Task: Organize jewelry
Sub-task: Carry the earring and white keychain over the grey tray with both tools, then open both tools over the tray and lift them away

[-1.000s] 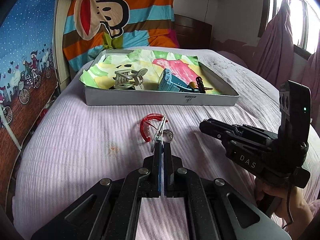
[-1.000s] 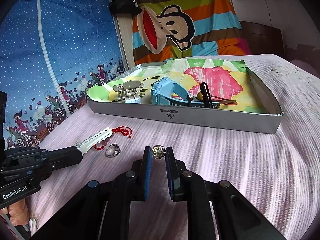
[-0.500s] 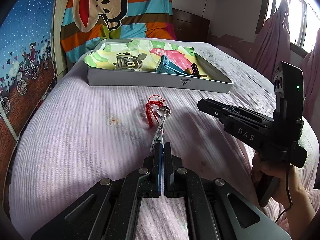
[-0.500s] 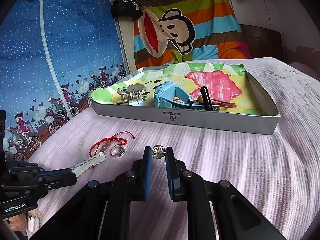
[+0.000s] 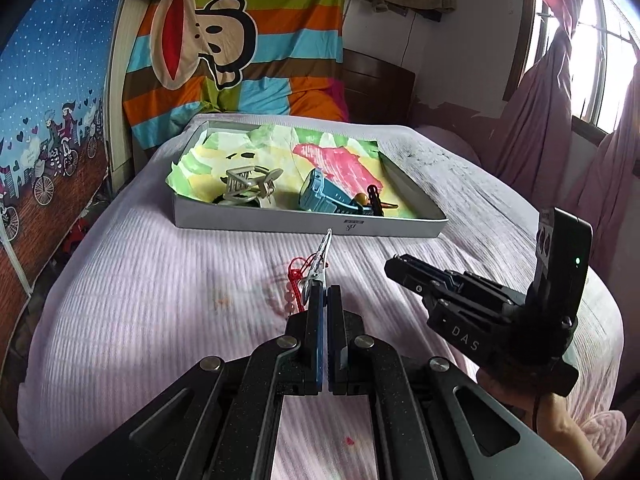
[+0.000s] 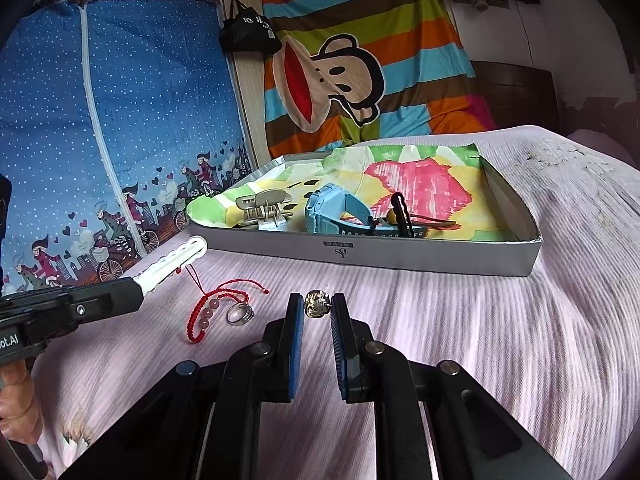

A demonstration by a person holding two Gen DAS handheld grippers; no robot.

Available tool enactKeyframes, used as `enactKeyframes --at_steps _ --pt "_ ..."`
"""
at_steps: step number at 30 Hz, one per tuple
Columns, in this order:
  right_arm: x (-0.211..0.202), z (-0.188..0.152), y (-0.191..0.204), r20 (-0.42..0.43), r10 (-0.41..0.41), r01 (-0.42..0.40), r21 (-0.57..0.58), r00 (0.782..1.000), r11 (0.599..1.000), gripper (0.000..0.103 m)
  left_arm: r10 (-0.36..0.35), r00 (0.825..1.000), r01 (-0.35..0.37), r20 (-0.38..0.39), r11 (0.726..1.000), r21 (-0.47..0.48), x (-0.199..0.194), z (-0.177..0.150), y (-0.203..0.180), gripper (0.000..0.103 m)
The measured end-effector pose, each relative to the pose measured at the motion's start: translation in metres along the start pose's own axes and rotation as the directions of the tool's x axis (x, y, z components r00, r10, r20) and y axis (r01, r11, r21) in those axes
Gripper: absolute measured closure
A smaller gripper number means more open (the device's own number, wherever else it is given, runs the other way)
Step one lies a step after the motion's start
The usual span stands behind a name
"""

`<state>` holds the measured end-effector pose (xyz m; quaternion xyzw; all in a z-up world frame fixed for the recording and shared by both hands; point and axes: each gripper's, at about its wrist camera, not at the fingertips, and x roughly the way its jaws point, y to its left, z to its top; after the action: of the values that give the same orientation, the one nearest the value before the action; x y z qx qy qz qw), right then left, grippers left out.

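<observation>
Left wrist view: the left gripper (image 5: 323,290) has its jaws clenched on a white clip (image 5: 322,251) raised over the bed (image 5: 160,280), short of the tray (image 5: 308,227).

Right wrist view: the right gripper (image 6: 317,309) grasps a small bead (image 6: 316,305) (metallic); bracelet (image 6: 212,309) and ring (image 6: 240,314) lie on the bed.

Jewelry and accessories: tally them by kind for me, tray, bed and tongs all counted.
Hair clips: 3, the white one, grey claw, black
Watch: 1, blue
Bracelet: 1, red cord
Ring: 1, silver
Metal bead: 1
Total: 7
</observation>
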<state>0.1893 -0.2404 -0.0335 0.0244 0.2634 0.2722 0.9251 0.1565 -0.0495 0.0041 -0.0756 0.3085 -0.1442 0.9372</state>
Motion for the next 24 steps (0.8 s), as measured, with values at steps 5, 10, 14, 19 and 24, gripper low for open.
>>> enactKeyframes --at_steps 5,10,14,19,24 --pt "-0.005 0.005 -0.009 0.043 0.002 -0.004 0.044 0.999 0.999 0.09 -0.005 1.0 0.005 0.016 1.0 -0.022 0.012 0.016 0.001 0.103" --pt "-0.005 0.018 -0.019 0.091 -0.002 -0.003 0.055 0.996 0.998 0.09 -0.01 1.0 0.011 0.023 0.999 -0.048 0.028 0.027 0.004 0.103" --pt "0.004 0.028 -0.024 0.11 -0.01 0.004 0.052 0.994 0.999 0.09 -0.017 1.0 0.019 0.023 0.997 -0.073 0.043 0.035 0.011 0.103" --pt "0.021 0.042 -0.032 0.116 -0.01 0.004 0.049 0.993 0.999 0.09 -0.01 0.999 0.013 0.035 0.994 -0.107 0.056 0.046 0.021 0.103" --pt "0.04 0.051 -0.035 0.07 0.001 -0.004 0.042 0.998 0.999 0.09 -0.003 0.999 0.007 0.033 0.993 -0.119 0.069 0.059 0.03 0.103"
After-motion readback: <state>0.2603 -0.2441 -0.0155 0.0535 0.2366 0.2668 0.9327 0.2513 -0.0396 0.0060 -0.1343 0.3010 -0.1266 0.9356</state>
